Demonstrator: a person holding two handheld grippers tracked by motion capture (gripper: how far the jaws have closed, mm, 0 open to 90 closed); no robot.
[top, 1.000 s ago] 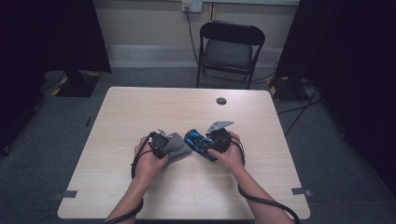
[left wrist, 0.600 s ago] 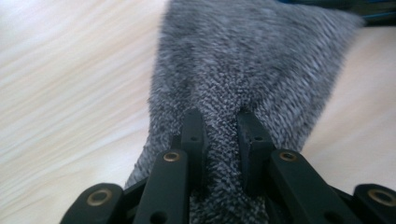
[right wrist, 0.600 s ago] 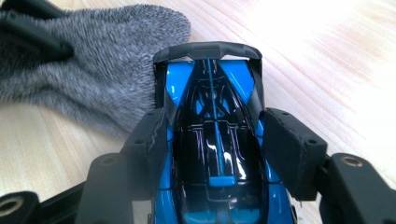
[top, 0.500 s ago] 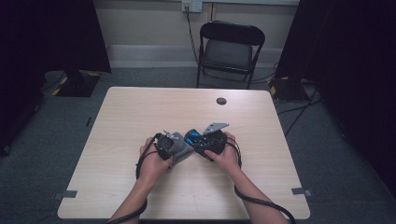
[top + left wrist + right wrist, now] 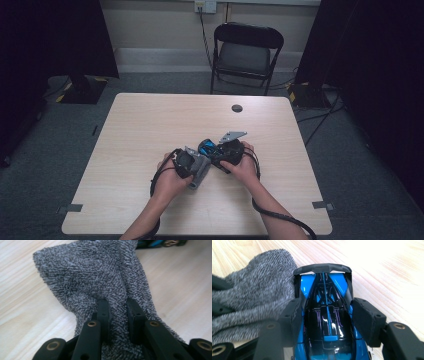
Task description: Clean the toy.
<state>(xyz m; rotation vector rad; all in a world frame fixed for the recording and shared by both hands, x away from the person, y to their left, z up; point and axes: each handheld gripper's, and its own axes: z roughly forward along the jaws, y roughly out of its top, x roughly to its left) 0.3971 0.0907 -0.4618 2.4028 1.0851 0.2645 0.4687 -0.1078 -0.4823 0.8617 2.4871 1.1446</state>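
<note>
Near the middle of the table (image 5: 150, 130), slightly toward the person's edge, both grippers meet over a toy car (image 5: 327, 312) and a grey cloth (image 5: 92, 277).

Toy car: glossy, bright blue body with a black cockpit section, a thin blue centre stripe and a black rear wing arching across the far end. Faint purple lines on the black. From the high view it reads as a small blue-black shape (image 5: 209, 148) on the table between the hands.

Right gripper (image 5: 332, 315): jaws sit on both flanks of the car, pads against its sides, gripping it. The jaws have just been closing, with the car between them.

Cloth: grey terry, looped nap, mottled light and dark, bunched into a fold. It lies on the table, touching the car's left side in the right gripper view (image 5: 249, 290).

Left gripper (image 5: 119, 315): jaws nearly together, pinching a ridge of the cloth between the pads; the rest fans out ahead on the wood.

Left hand (image 5: 172, 177) and right hand (image 5: 245, 167) hold the grippers close together, cables trailing back.
</note>
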